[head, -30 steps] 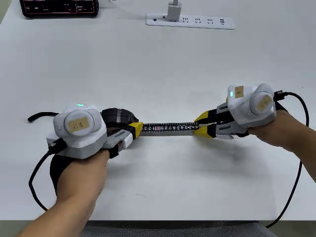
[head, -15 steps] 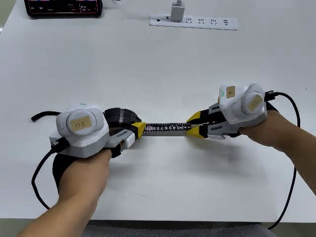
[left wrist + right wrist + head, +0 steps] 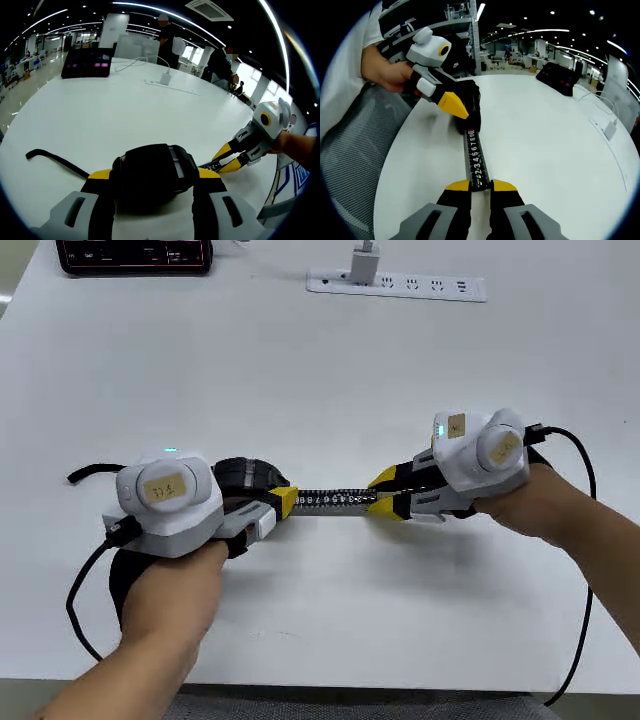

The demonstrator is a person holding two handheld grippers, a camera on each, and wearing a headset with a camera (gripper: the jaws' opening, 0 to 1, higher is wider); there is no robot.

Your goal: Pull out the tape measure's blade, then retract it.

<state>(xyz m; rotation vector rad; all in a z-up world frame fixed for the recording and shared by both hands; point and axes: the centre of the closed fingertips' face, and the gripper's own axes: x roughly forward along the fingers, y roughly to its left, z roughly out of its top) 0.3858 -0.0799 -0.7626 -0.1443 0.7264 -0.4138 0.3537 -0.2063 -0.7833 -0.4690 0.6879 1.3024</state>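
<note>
The fingers (image 3: 457, 186) of the right gripper (image 3: 480, 187) are almost closed, their yellow tips pinching the free end of the blade (image 3: 476, 155) between them. From those tips the numbered blade runs straight ahead, flat on the white table (image 3: 545, 150), into the black tape measure (image 3: 470, 107). There the fingers (image 3: 100, 175) of the left gripper (image 3: 155, 176) are clamped on either side of the case, which sits between them with its mouth turned toward the other gripper.

In the head view a short stretch of blade (image 3: 335, 499) bridges the two pairs of tips, taut and level. A black cord (image 3: 90, 475) trails behind the left gripper (image 3: 275, 502).

The blade is only partly out, so this is mid-travel. Whether it is on its way out or back cannot be told from this moment alone. Pulling calls for the right gripper (image 3: 385, 493) to draw straight away from the case along the blade's line while the left pins the tape measure (image 3: 245, 475). Retracting calls for it to ride the end back to the mouth without letting go.

Well beyond both pairs of fingers lie a power strip (image 3: 397, 284) and a dark device (image 3: 135, 254).
</note>
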